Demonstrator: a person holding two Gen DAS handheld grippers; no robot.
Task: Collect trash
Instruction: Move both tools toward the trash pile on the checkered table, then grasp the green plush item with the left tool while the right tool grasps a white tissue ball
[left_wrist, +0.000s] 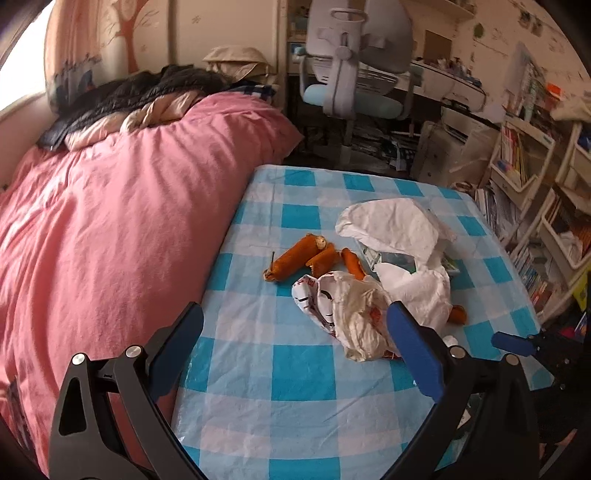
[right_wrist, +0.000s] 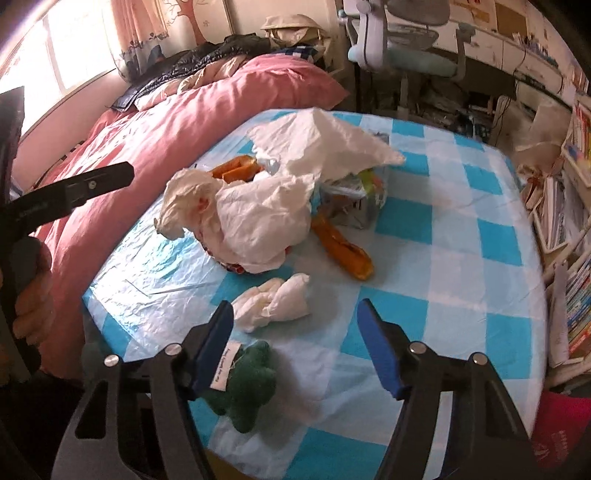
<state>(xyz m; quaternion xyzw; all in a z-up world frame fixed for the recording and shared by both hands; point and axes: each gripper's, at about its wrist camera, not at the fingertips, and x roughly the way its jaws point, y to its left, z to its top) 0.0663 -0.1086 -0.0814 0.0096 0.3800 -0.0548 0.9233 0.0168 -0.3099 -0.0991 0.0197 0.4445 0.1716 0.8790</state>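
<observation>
Trash lies on a table with a blue-and-white checked cloth (left_wrist: 303, 369). Orange sausage-like pieces (left_wrist: 295, 256) lie at the middle, beside a crumpled printed plastic bag (left_wrist: 347, 314) and white paper (left_wrist: 395, 225). My left gripper (left_wrist: 295, 339) is open and empty, its right finger just in front of the bag. In the right wrist view, a small crumpled tissue (right_wrist: 275, 301) lies just ahead of my right gripper (right_wrist: 295, 332), which is open and empty. Behind the tissue are the white paper pile (right_wrist: 266, 221), an orange piece (right_wrist: 343, 247) and a carton (right_wrist: 358, 195).
A green plush toy (right_wrist: 247, 384) lies at the table's near edge by my right gripper's left finger. A bed with a pink cover (left_wrist: 110, 221) borders the table on the left. A desk chair (left_wrist: 354, 74) and bookshelves (left_wrist: 535, 184) stand behind and right.
</observation>
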